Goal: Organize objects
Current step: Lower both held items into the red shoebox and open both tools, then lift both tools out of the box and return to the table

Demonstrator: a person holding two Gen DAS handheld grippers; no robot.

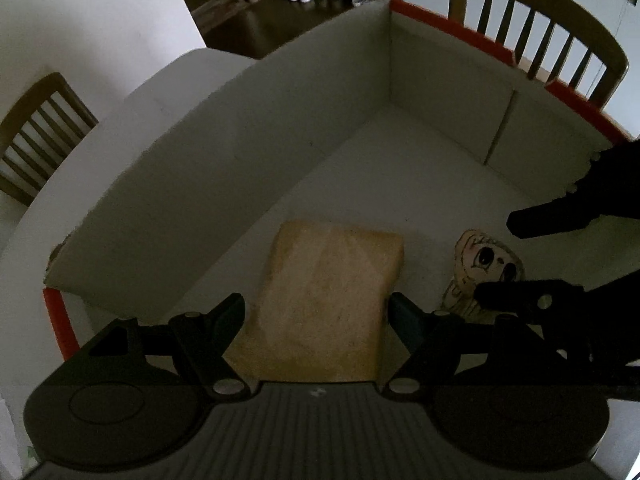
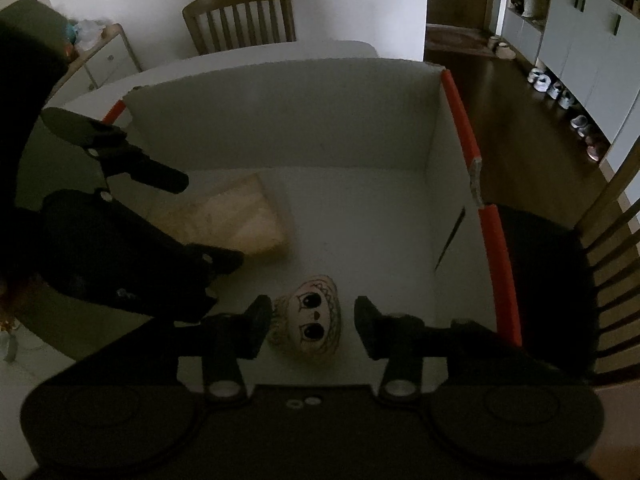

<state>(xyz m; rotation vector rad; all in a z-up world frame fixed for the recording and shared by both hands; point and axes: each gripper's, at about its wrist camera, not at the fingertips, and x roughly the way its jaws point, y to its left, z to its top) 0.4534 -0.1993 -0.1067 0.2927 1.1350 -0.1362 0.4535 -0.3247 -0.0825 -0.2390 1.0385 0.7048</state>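
A tan sponge-like block [image 1: 328, 296] lies on the floor of a white box [image 1: 248, 136] with red-edged rims. My left gripper [image 1: 316, 312] is open, its fingers on either side of the block's near end. A small doll head with big dark eyes [image 2: 310, 320] lies on the box floor, to the right of the block in the left wrist view [image 1: 486, 264]. My right gripper [image 2: 308, 328] is open, with the doll head between its fingers. The block also shows in the right wrist view [image 2: 240, 220], and so does the left gripper [image 2: 200, 220].
The box [image 2: 280, 120] stands on a white round table [image 1: 100, 152]. Wooden chairs stand at the far side [image 2: 240, 16], the right [image 2: 612, 260] and the left [image 1: 36, 132]. Shoes [image 2: 560, 96] line a cabinet on the dark wood floor.
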